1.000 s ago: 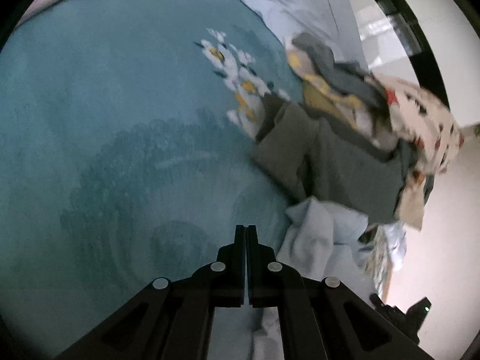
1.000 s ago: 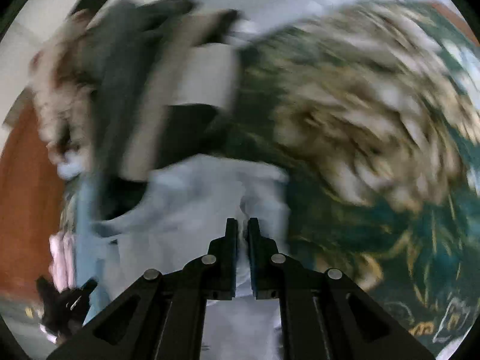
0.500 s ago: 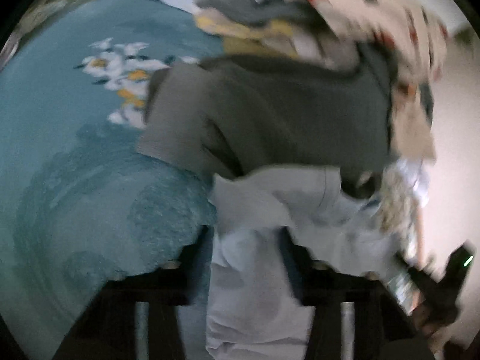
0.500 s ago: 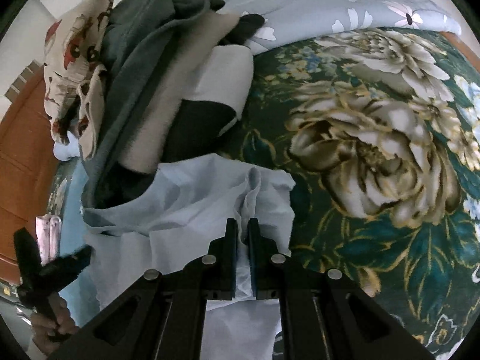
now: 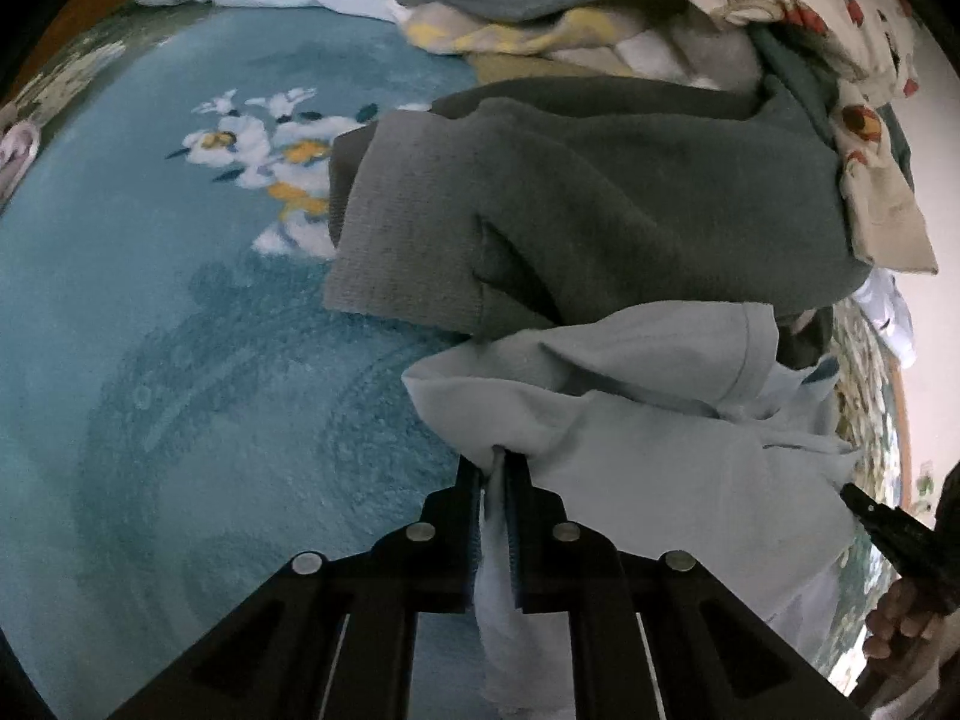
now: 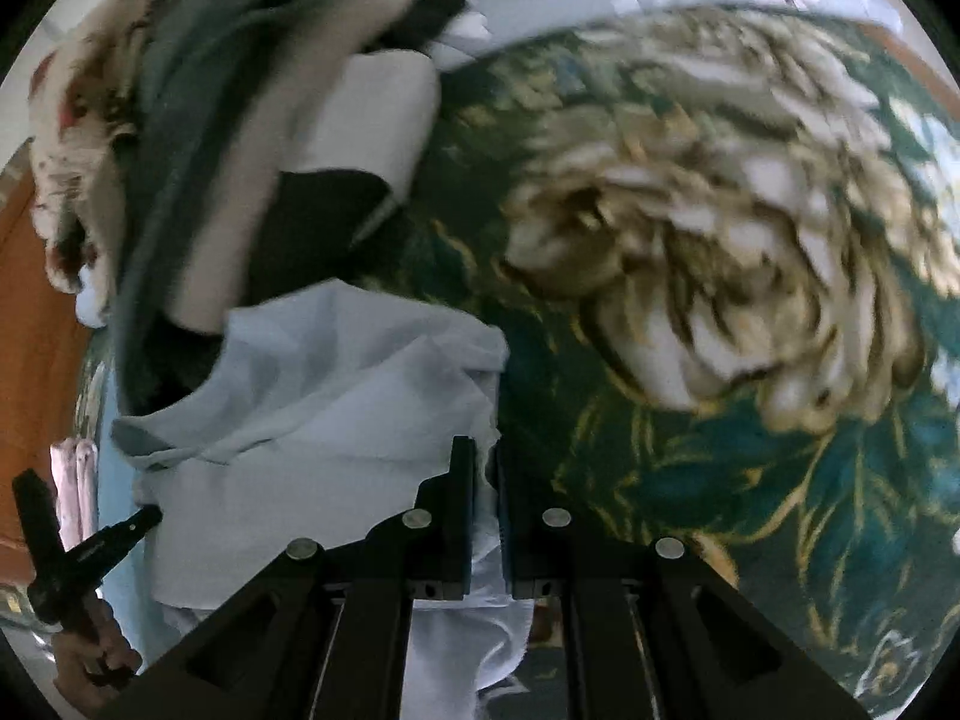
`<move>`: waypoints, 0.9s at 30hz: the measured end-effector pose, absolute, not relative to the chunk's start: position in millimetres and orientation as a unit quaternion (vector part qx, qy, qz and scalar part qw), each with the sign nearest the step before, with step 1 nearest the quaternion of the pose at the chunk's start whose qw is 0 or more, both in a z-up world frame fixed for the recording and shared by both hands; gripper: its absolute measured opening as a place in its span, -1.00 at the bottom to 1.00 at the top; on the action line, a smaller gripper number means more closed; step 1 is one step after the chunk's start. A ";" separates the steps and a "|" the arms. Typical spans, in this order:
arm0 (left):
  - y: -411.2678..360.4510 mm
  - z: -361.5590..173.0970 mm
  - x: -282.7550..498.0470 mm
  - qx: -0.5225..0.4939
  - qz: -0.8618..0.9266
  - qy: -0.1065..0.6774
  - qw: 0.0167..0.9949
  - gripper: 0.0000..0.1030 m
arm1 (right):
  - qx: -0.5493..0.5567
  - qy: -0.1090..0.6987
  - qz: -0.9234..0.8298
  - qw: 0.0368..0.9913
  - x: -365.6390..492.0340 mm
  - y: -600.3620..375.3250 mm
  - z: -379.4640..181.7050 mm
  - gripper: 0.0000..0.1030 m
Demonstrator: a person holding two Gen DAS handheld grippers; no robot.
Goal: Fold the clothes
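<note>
Left wrist view: left gripper [image 5: 495,462] and right gripper [image 6: 485,456] each pinch the pale blue cotton garment [image 5: 660,420] (both clamped) above the teal floral bedspread [image 5: 150,330].

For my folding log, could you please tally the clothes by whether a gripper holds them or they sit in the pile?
Held: 1, the pale blue cotton garment.
Clearly separable in pile: 2, the dark grey knit sweater and the cream patterned fabric.
Total: 3.
</note>
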State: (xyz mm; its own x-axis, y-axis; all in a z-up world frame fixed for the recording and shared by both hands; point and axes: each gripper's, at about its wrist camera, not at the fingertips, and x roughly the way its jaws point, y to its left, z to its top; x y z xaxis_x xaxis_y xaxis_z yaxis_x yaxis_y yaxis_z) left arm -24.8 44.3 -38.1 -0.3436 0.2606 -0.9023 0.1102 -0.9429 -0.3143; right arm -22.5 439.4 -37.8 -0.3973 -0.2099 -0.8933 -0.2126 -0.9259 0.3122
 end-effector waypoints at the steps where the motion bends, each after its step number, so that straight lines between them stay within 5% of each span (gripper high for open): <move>1: 43.2 -38.1 -25.7 -0.574 0.801 -0.166 0.049 -0.76 | -0.551 0.194 0.811 0.003 -22.5 439.7 -40.2 -0.86; 4: 31.0 -33.7 -21.8 -0.579 0.784 -0.215 0.055 -0.74 | -0.557 0.199 0.806 0.009 -21.0 440.9 -44.8 -0.84; 10: -4.0 -14.4 28.0 -0.524 0.781 -0.333 0.064 -0.04 | -0.549 0.218 0.807 0.008 0.7 446.2 -20.5 -0.23; 22: -17.9 -6.2 72.5 -0.510 0.777 -0.365 0.058 -0.02 | -0.624 0.133 0.757 -0.143 90.9 330.8 -3.3 -0.23; 27: -33.2 -1.3 89.3 -0.498 0.771 -0.392 0.068 -0.01 | -0.643 0.099 0.751 -0.111 112.4 311.3 -3.1 -0.23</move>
